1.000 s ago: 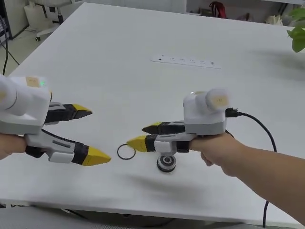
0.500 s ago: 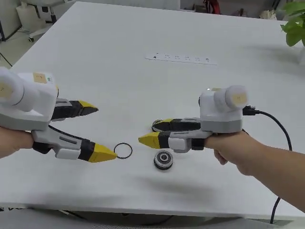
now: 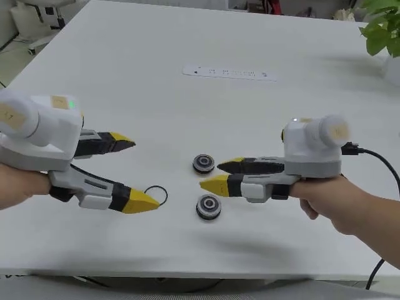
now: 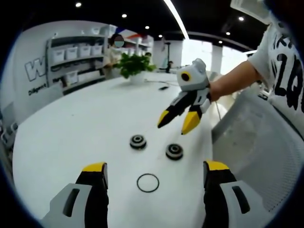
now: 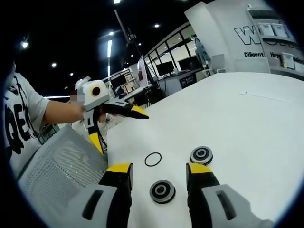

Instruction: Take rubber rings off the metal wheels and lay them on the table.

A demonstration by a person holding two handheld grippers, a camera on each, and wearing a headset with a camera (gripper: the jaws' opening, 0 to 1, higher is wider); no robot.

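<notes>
Two metal wheels lie on the white table (image 3: 125, 81): one (image 3: 204, 164) farther back, one (image 3: 209, 207) nearer the front edge. A loose black rubber ring (image 3: 159, 194) lies left of them, partly behind the lower jaw of my left gripper (image 3: 145, 172), which is open and holds nothing. My right gripper (image 3: 210, 175) is open too, its tips between the two wheels and above them. The left gripper view has the ring (image 4: 148, 183), both wheels (image 4: 138, 141) (image 4: 174, 151) and the right gripper (image 4: 174, 127). Seen from the right gripper, wheels (image 5: 162, 191) (image 5: 201, 155) and ring (image 5: 153, 159) lie ahead.
A white power strip (image 3: 229, 73) lies flat at the table's far middle. A green plant (image 3: 378, 31) stands at the back right. A black cable (image 3: 378, 165) trails from the right gripper. The table's front edge runs just below the grippers.
My right gripper has drawn back to the right, away from the ring, uncovering the farther wheel. The left gripper's lower jaw has edged right, over part of the ring.
</notes>
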